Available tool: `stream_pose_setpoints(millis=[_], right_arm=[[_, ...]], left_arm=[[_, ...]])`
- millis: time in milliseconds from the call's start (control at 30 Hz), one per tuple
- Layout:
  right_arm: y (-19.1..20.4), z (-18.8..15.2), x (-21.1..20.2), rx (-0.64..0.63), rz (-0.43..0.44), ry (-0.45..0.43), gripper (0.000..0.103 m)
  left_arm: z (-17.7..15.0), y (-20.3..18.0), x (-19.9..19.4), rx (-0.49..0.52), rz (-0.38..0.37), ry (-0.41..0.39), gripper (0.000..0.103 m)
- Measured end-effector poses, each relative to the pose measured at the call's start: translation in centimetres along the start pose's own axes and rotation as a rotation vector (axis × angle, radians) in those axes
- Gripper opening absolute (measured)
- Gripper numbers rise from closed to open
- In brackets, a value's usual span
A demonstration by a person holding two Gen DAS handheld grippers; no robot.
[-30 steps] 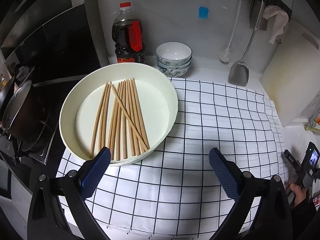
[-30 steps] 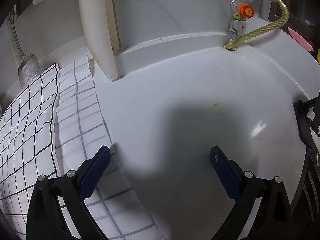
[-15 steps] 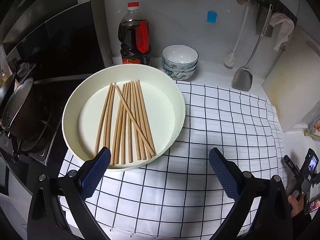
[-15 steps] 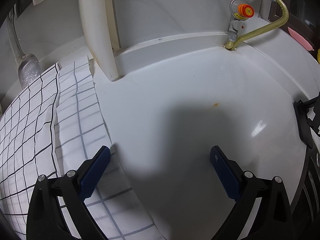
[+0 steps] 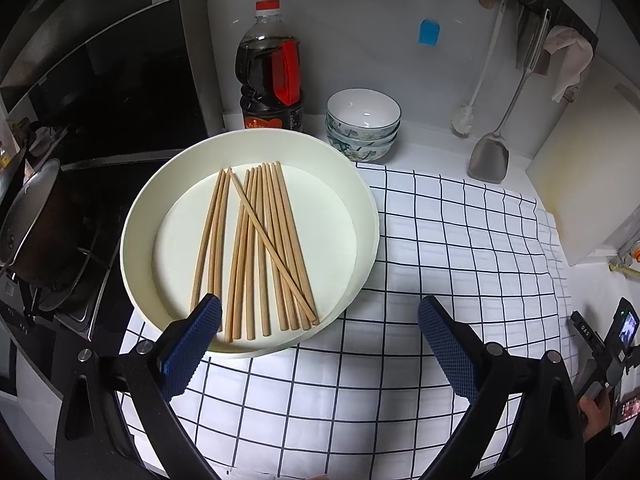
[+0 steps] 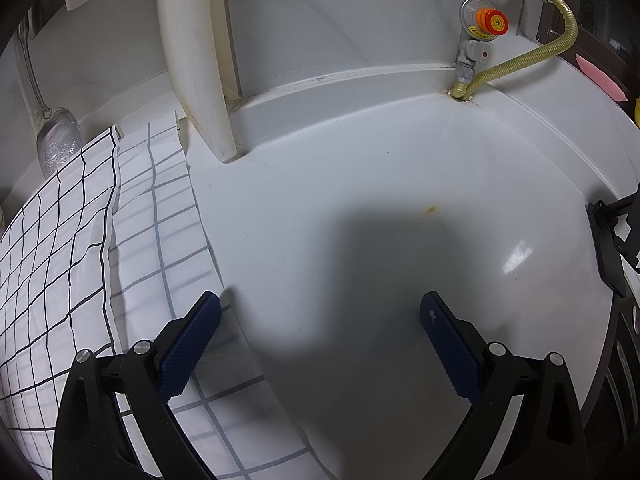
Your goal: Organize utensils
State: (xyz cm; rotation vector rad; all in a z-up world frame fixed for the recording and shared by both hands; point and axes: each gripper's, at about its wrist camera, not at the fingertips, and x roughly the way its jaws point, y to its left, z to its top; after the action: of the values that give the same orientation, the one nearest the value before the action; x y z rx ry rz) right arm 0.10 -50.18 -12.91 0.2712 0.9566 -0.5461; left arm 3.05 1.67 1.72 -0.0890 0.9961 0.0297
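A round cream tray (image 5: pixel 368 216) on the desk held wooden chopsticks (image 5: pixel 260 248), one lying diagonally across the rest. The left gripper (image 5: pixel 320 320) hung spread wide and empty just before the tray's near rim. The right gripper (image 6: pixel 320 316), equally agape, hovered over bare desk (image 6: pixel 400 200) beside the checked cloth (image 6: pixel 60 240).

No text reads clearly; the dark bottle's (image 5: pixel 271 76) lower label at the upper centre shows print too small to decipher

A white counter (image 6: pixel 360 200) under a checked cloth (image 5: pixel 460 240) meets a white wall (image 5: pixel 360 40).
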Motion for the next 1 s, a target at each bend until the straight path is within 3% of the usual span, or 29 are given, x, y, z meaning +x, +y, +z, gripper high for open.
stream_pose_setpoints(millis=[1000], right_arm=[[-0.01,-0.01,0.0,0.0,0.0,0.0,0.095]], left_arm=[[0.69,0.7,0.38,0.011,0.024,0.004,0.097]])
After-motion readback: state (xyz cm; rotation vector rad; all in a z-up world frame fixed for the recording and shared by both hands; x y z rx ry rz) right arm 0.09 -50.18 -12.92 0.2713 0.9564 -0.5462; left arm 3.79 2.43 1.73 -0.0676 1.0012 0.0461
